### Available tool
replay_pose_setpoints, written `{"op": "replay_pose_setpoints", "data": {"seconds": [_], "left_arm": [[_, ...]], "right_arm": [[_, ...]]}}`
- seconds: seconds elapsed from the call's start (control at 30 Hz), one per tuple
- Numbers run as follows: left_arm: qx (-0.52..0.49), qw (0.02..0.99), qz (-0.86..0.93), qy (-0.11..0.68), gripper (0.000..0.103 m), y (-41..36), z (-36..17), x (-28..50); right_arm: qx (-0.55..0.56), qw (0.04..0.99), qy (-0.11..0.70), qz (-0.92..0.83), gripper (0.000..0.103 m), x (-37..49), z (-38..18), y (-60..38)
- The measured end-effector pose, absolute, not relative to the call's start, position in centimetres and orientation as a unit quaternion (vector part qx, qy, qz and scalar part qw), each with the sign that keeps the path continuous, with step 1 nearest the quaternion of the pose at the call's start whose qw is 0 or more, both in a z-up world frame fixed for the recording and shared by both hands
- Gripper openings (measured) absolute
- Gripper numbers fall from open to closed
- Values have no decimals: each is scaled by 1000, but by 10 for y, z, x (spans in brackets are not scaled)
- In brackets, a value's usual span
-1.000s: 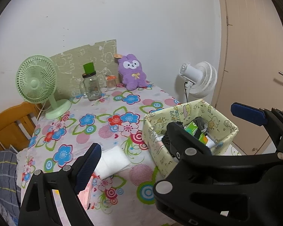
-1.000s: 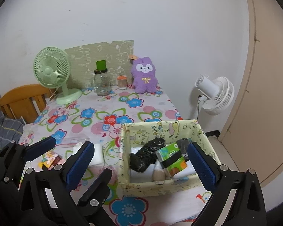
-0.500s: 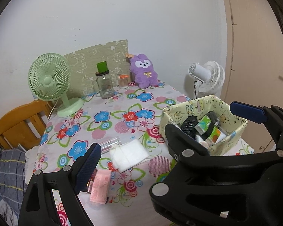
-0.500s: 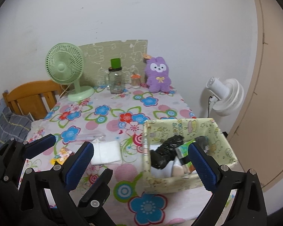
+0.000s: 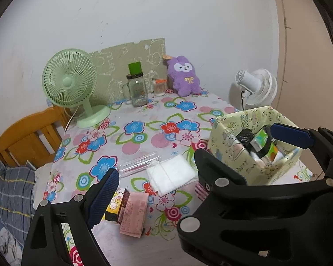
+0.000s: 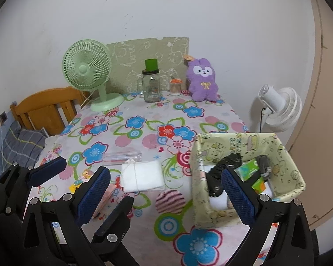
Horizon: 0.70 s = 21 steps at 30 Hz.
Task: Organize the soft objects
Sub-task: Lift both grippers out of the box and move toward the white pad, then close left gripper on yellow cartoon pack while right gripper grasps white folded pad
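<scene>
While both tongs (image 5: 197, 155) (image 6: 166, 188) spread, empty: fabric bin (image 6: 284, 155) holds black bag (image 6: 224, 166), green tissue pack (image 6: 248, 169).

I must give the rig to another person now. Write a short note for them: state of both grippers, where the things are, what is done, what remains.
Left gripper: open, empty, above the table.
Right gripper: open, empty, near the front edge.
Fabric bin: on the table's right side, already holding a black bag, a green pack and other items.
Left on the tablecloth: white folded pad, clear pouch, pink packet, small printed box.
Purple plush stands at the back wall.
</scene>
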State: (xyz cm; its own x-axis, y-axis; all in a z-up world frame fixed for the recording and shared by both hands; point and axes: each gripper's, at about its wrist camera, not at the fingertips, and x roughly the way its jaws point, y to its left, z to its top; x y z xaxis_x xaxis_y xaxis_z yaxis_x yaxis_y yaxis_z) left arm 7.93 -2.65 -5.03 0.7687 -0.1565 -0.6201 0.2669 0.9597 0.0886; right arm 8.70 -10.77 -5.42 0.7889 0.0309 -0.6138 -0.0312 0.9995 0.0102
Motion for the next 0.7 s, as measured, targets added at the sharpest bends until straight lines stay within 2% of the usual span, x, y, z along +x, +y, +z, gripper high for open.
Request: {"op": "replay_pose_setpoints", "data": {"seconds": [0.7], "left_arm": [[67,920,-71,380,91,16,-89,124]], "right_arm": [[0,924,379,48,101,138,-95,-71]]}}
